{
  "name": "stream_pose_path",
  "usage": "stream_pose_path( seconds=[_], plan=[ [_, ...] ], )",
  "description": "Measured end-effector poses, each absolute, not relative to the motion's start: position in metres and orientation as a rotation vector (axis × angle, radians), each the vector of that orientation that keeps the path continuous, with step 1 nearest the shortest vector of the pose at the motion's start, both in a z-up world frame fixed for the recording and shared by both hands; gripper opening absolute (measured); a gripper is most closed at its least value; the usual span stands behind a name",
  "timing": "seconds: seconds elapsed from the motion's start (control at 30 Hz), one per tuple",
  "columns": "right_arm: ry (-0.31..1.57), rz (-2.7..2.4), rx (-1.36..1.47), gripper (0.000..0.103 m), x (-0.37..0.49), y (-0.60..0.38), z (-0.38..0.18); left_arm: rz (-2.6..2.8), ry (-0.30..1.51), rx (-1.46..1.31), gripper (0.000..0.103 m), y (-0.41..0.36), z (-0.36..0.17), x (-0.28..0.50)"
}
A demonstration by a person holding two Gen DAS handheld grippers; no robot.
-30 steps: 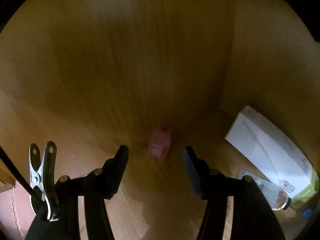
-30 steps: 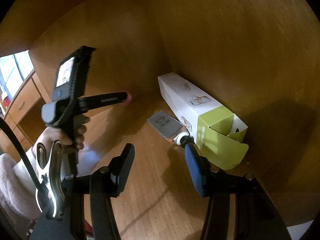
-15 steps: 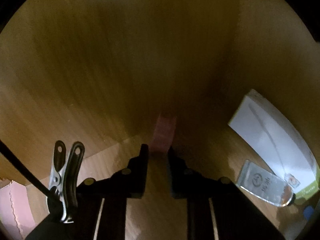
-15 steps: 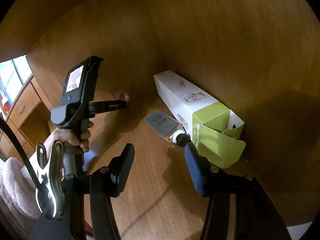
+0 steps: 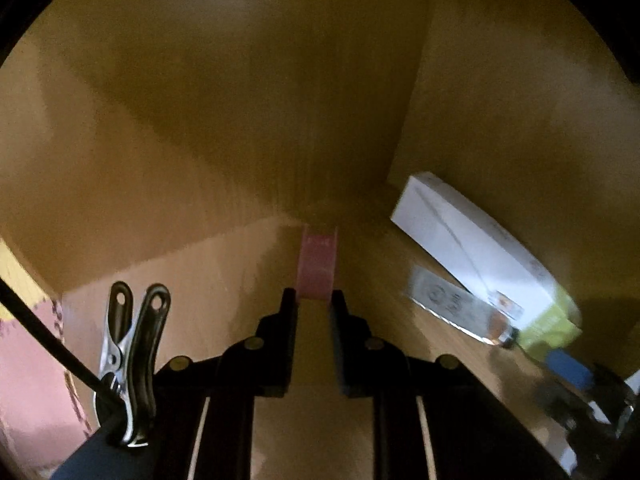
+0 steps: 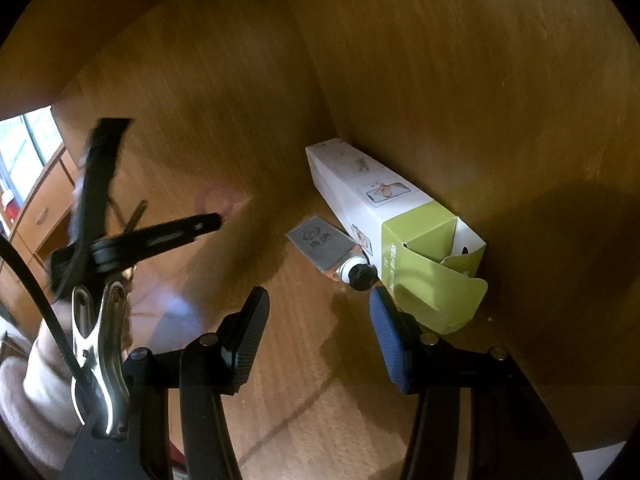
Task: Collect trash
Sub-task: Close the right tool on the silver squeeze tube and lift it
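A small pink roll [image 5: 318,266] sticks out from between the black fingertips of my left gripper [image 5: 314,300], which is shut on it above the wooden floor of a cabinet nook. In the right wrist view the left gripper [image 6: 216,220] shows blurred at the left, with the pink roll [image 6: 216,202] at its tip. A white and green carton [image 6: 384,216] lies along the right wall with its flap open. Beside it lies a silver tube [image 6: 328,244] with a black cap. My right gripper [image 6: 318,320] stands open just in front of the tube's cap, holding nothing.
Wooden walls [image 6: 440,80] close the nook at the back and right. The carton [image 5: 472,248] and tube [image 5: 452,304] lie right of the left gripper. A sleeved hand [image 6: 40,380] holds the left gripper. Drawers [image 6: 36,208] stand at far left, and a pink mat [image 5: 28,380] lies outside.
The left gripper's jaws closed on the pink roll, then drew back from the rear wall toward the left with the roll in them. The right gripper stayed still.
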State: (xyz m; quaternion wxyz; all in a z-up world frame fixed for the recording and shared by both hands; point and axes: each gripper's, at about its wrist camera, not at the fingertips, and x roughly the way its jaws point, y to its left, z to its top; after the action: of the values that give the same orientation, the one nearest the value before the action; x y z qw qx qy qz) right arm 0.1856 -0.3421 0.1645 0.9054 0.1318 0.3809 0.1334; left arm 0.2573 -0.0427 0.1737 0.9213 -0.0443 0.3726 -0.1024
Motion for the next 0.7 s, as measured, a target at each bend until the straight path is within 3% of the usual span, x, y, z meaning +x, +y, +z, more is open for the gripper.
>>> stream_pose_path(
  seconds=[0.2,0.7],
  plan=[
    [0.795,0.239,0.249,0.054,0.187,-0.341,0.163,-0.168,0.728,-0.187,0.017,-0.031,0.168,0.209],
    [0.852,0.162,0.223,0.055,0.222,-0.329,0.150,-0.218,0.663,-0.205,0.017,-0.040,0.188,0.180]
  ],
)
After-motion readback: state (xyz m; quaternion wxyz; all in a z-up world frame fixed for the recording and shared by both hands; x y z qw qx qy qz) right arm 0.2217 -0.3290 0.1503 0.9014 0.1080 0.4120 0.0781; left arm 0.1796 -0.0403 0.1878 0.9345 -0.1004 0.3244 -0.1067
